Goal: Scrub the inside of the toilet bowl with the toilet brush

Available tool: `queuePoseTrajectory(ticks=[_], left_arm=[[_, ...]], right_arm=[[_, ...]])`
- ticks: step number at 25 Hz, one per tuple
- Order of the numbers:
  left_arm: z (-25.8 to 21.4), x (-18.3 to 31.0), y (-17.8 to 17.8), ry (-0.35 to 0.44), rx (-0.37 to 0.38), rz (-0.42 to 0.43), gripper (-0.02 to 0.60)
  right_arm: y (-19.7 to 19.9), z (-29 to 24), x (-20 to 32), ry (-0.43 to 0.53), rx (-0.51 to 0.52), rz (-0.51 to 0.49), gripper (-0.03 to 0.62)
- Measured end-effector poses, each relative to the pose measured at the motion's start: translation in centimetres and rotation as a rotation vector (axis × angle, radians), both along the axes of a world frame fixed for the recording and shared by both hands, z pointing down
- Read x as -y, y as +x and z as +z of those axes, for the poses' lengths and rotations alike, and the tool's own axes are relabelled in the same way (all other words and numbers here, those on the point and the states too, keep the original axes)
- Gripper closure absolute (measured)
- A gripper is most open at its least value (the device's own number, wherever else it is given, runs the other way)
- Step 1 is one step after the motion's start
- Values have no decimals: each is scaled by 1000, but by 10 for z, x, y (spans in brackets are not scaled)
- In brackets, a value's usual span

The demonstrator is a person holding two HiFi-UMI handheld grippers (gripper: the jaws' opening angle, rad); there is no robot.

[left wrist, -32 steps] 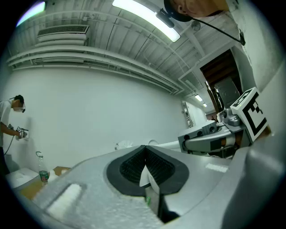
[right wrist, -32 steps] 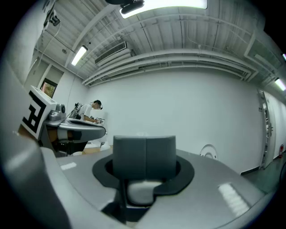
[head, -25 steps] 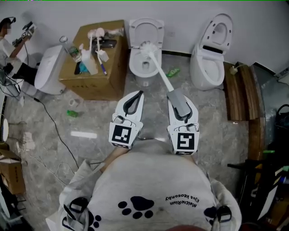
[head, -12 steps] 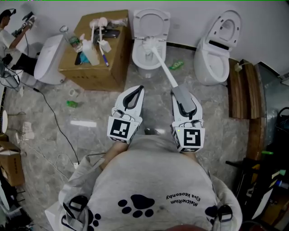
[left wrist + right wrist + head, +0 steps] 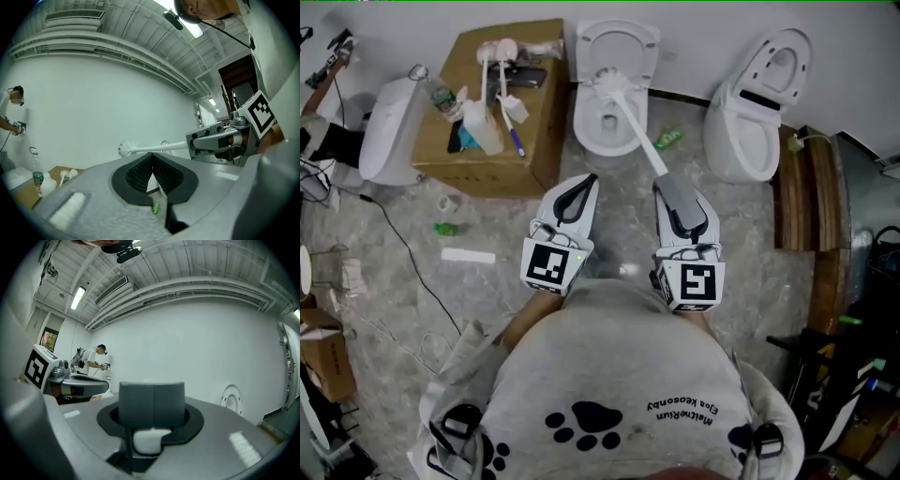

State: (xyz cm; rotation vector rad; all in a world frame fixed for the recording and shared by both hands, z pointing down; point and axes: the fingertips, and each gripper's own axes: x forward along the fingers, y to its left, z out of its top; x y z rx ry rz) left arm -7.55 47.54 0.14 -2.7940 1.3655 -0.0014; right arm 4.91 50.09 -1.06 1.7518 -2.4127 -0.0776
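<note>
**A:** What has the right gripper [image 5: 152, 401] got?

**B:** Its two smooth grey pads are clamped on the thick white end of the toilet brush [image 5: 634, 129]. The handle's stub shows just beneath them.

**A:** And the left gripper [image 5: 151, 157]?

**B:** Its ribbed black pads meet at the tips with nothing between them. It hangs just beside the right one, above the floor [image 5: 619, 217].

**A:** What does the brush look like?

**B:** It is all white, a slim straight rod slanting away from the person and ending in a round bristle head. The head sits at the back of the toilet bowl [image 5: 580, 122] opening, just below the raised seat [image 5: 617, 42]. I can't tell whether it touches the porcelain.

**A:** And the bowl?

**B:** Glossy white and oval, with the seat tipped up toward the wall.

**A:** What is around it?

**B:** To the left is a brown cardboard box [image 5: 483, 169], open on top. It holds two more white brushes [image 5: 499, 75] and a white bottle [image 5: 483, 127]. To the right stands a second white toilet [image 5: 750, 141] with its lid up. The floor is mottled grey stone, and a green wrapper [image 5: 667, 139] lies near the bowl's base.
</note>
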Motion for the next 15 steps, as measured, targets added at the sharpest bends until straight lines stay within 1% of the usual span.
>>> queuePoseTrajectory(ticks=[4, 8, 11, 15], left_arm=[[-7, 47, -11, 32, -2, 37, 583], [-4, 88, -16, 25, -15, 94, 583], [-2, 110, -18, 29, -11, 139, 583], [-1, 129, -26, 13, -21, 176, 583]], right_arm=[[-10, -3, 45, 7, -8, 36, 439], [-19, -4, 79, 5, -13, 85, 439], [-25, 0, 97, 2, -12, 114, 439], [-30, 6, 110, -12, -9, 164, 439]])
